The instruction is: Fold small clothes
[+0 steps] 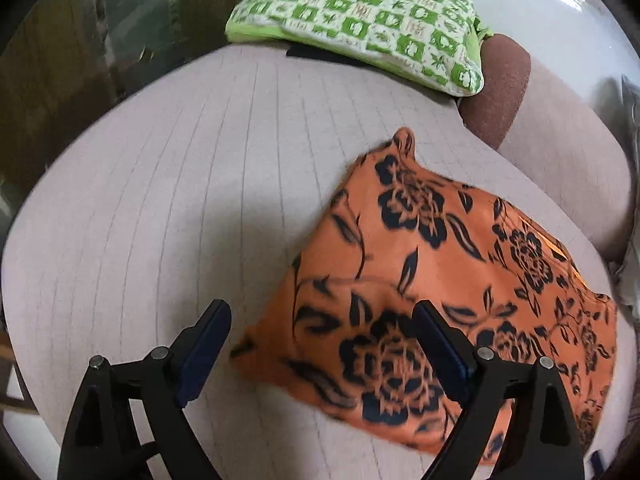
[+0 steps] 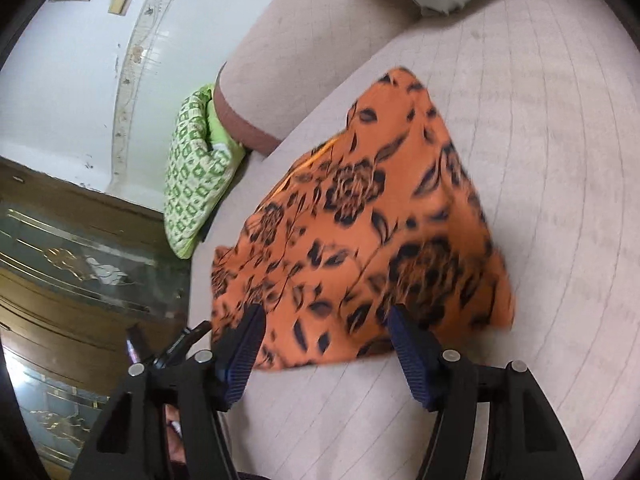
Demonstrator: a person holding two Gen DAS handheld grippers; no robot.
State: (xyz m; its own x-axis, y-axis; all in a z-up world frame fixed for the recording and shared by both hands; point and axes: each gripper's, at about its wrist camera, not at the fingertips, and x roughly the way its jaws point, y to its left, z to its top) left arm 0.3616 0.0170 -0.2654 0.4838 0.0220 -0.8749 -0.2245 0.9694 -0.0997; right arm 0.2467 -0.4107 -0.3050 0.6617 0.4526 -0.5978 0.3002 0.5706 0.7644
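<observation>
Orange floral-printed cloth garment (image 1: pixel 436 276) lies folded on the beige quilted sofa seat (image 1: pixel 168 184), under both claws: the left gripper (image 1: pixel 322 320) hangs over it with jaws spread wide and nothing between them, its right finger above the print and its left above bare seat. The right gripper (image 2: pixel 326 320) hovers likewise spread and empty over the garment's near edge. Toward twelve o'clock in the left view sits a green-and-white checked pillow (image 1: pixel 372 24).

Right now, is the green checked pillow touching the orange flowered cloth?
Apart. The left wrist view shows bare sofa seat between the pillow and the cloth.
</observation>
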